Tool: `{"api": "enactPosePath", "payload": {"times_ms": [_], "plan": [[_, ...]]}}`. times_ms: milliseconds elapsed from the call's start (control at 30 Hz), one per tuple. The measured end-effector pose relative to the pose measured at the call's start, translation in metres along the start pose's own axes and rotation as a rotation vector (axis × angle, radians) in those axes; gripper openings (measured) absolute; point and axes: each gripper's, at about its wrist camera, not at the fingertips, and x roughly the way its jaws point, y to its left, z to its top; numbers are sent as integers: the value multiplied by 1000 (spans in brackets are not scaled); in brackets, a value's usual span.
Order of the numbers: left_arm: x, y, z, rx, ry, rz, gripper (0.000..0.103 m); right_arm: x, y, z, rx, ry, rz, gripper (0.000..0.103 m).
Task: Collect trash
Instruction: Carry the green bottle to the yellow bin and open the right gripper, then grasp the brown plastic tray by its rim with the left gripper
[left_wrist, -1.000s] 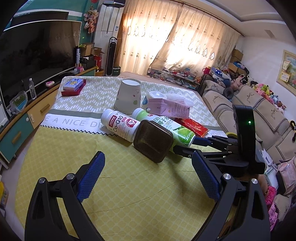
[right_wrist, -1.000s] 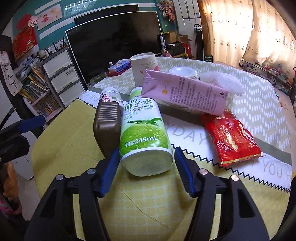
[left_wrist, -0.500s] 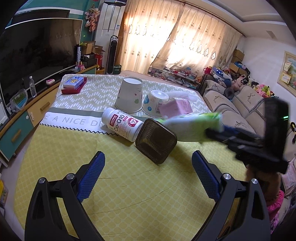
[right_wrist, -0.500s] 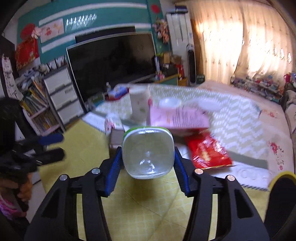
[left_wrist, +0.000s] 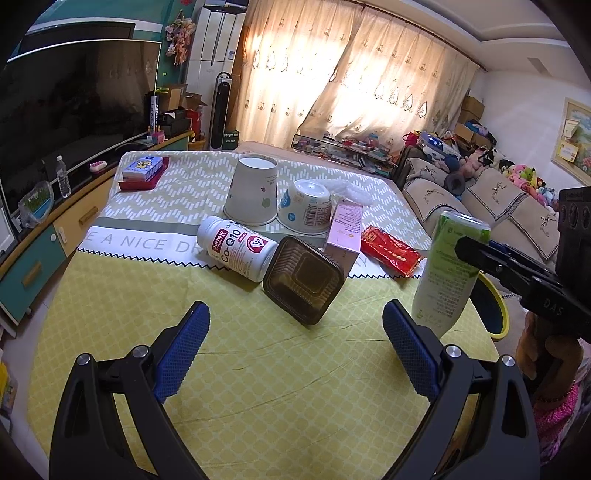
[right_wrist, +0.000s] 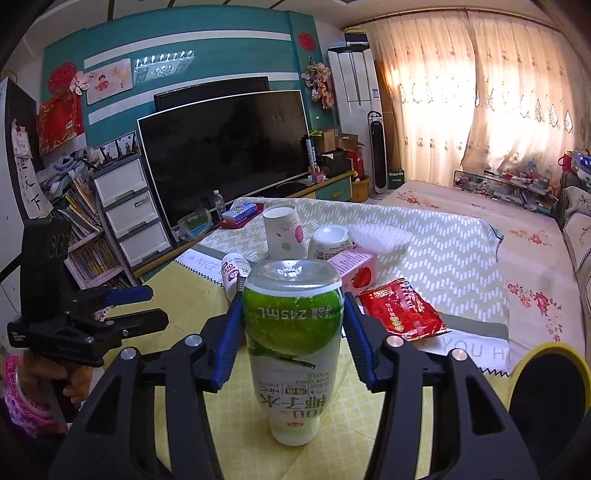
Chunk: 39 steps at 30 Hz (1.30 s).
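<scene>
1. While the person stands at a table (left_wrist: 229, 369) covered in a yellow-green patterned cloth, both hand-held tools reach over it; a yellow-rimmed bin (left_wrist: 493, 306) shows at the table's right edge.
2. Left tongs (left_wrist: 293, 347): spread wide and holding nothing, hovering above the bare near part of the cloth.
3. Right tongs (right_wrist: 293, 328): closed on a green and white coconut water bottle (right_wrist: 293, 343), blue pads pressing its sides near the base. The bottle hangs upside down, cap end lowest, clear of the table and near the bin.
4. Trash left on the table, from big to small: an upturned paper cup (left_wrist: 253, 195), a brown plastic tray (left_wrist: 304, 278) propped on edge, a white supplement bottle (left_wrist: 236, 248) lying on its side just beside the tray, an upturned yogurt tub (left_wrist: 306, 206), a pink carton (left_wrist: 347, 229), and a red snack wrapper (left_wrist: 389, 251).
5. Likely step: carrying the bottle to the bin. To do it well, keep the squeeze steady, since the round bottle could slip, bring the cap end over the bin's opening, and let go only once it is centered.
</scene>
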Motion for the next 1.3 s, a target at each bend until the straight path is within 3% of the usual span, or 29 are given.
{"api": "enactPosePath", "payload": {"times_ms": [433, 533, 633, 767, 1000, 1067, 1300], "plan": [[4, -4, 0, 6, 16, -2, 93, -45, -16, 18, 34, -143, -38, 49], [8, -5, 0, 11, 22, -4, 93, -67, -35, 21, 57, -194, -124, 49], [12, -8, 0, 15, 29, -10, 93, -86, -68, 16, 103, -213, -276, 49], [18, -11, 0, 23, 40, -13, 93, -98, -122, -4, 176, -178, -505, 50], [28, -20, 3, 42, 55, -12, 93, -86, -197, -50, 286, -59, -720, 51], [30, -22, 3, 49, 60, -12, 93, -84, -208, -60, 309, -51, -739, 59], [40, -27, 3, 65, 77, -8, 93, -88, -199, -74, 326, -75, -703, 61]]}}
